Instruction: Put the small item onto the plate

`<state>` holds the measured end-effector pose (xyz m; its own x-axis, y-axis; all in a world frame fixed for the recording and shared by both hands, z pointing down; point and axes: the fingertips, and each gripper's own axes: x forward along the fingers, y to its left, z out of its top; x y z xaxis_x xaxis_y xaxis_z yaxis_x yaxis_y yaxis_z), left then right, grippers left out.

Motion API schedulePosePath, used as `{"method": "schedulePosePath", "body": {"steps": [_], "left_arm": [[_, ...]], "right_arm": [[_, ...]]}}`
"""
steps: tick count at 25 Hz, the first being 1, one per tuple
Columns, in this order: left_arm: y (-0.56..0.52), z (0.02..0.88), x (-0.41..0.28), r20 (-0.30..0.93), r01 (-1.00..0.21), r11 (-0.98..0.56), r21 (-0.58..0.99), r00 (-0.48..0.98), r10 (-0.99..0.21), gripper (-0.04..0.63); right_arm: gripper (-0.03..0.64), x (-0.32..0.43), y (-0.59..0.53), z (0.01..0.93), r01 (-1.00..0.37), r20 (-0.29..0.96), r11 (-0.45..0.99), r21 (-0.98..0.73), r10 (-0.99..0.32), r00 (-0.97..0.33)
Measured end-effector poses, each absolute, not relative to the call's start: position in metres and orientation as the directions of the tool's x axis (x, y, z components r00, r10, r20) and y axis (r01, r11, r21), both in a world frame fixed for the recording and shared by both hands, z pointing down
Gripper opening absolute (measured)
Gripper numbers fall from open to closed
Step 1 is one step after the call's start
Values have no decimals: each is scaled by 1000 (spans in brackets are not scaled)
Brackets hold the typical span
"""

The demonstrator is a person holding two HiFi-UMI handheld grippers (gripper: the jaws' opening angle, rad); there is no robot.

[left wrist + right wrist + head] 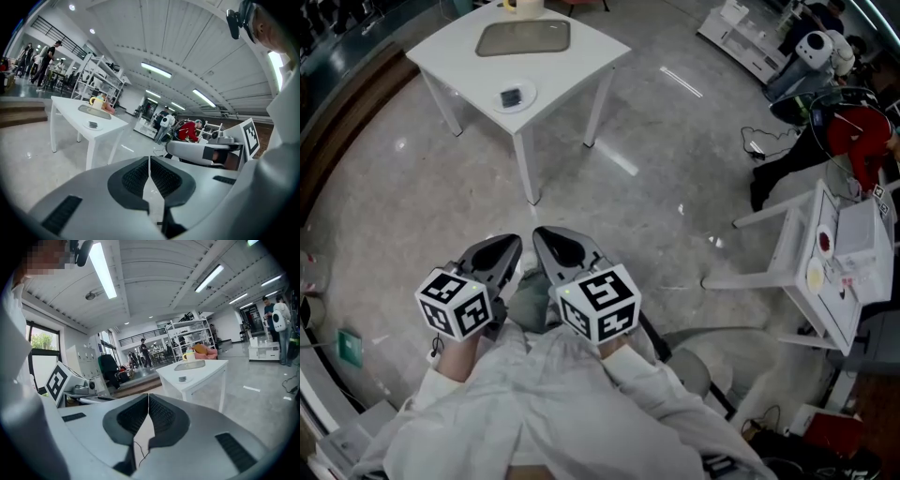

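Observation:
A white table (572,66) stands across the floor, well ahead of both grippers. Near its front corner lies a small white plate (517,97) with a small dark item (512,96) lying on it. The same plate (93,124) shows far off in the left gripper view, and as the plate (183,379) in the right gripper view. My left gripper (502,246) and right gripper (558,246) are held side by side close to the person's body, above the floor. In both gripper views the left gripper (149,161) and right gripper (148,399) have their dark pads together, shut on nothing.
A grey tray (523,38) and a mug (523,5) sit further back on the table. Another white table (825,253) with items stands at the right. A person in red (862,131), a white robot (814,45) and floor cables are at the far right.

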<state>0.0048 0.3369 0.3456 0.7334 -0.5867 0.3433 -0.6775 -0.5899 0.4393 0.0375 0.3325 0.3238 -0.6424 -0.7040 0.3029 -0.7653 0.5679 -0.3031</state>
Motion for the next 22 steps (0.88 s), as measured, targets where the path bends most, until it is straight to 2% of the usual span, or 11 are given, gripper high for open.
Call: {"method": "schedulePosePath", "body": {"steps": [22], "left_arm": [[112, 348, -37, 351, -614, -665, 425, 789, -505, 20]], "right_arm": [[15, 10, 109, 333, -839, 356, 486, -244, -760, -544]]}}
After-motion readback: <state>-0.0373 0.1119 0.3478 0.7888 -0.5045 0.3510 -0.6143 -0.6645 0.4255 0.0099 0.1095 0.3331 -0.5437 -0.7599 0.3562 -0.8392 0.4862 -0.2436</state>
